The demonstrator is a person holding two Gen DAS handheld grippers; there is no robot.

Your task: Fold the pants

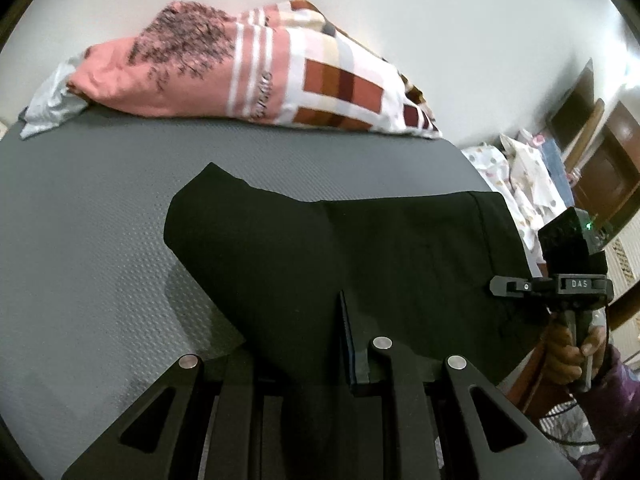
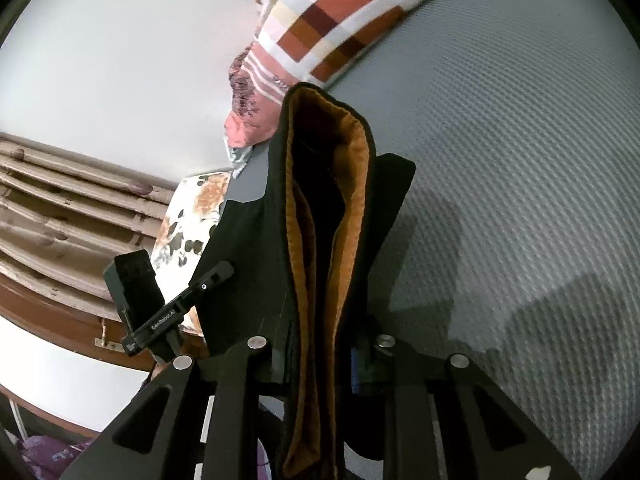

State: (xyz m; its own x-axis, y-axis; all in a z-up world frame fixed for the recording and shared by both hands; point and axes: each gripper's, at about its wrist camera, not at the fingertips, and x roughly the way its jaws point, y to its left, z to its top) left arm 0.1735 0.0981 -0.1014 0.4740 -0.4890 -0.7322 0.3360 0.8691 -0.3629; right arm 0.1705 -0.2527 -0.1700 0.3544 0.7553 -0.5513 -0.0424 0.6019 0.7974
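Observation:
Black pants point(image 1: 360, 248) hang lifted over the grey textured mat point(image 1: 100, 220), stretched between both grippers. My left gripper point(image 1: 304, 344) is shut on one bunched edge of the cloth. In the right wrist view the pants point(image 2: 248, 248) show an orange lining point(image 2: 356, 184) at the open waistband, and my right gripper point(image 2: 320, 356) is shut on that layered edge. The right gripper point(image 1: 500, 286) also shows at the right of the left wrist view, held by a hand point(image 1: 568, 356). The left gripper point(image 2: 224, 270) appears at the left of the right wrist view.
A pink, white and brown patterned pillow point(image 1: 240, 68) lies at the far edge of the mat against a white wall. A pale cloth point(image 1: 52, 100) sits beside it. Spotted bedding point(image 1: 520, 184) and brown wooden furniture point(image 1: 608, 160) stand off to the right.

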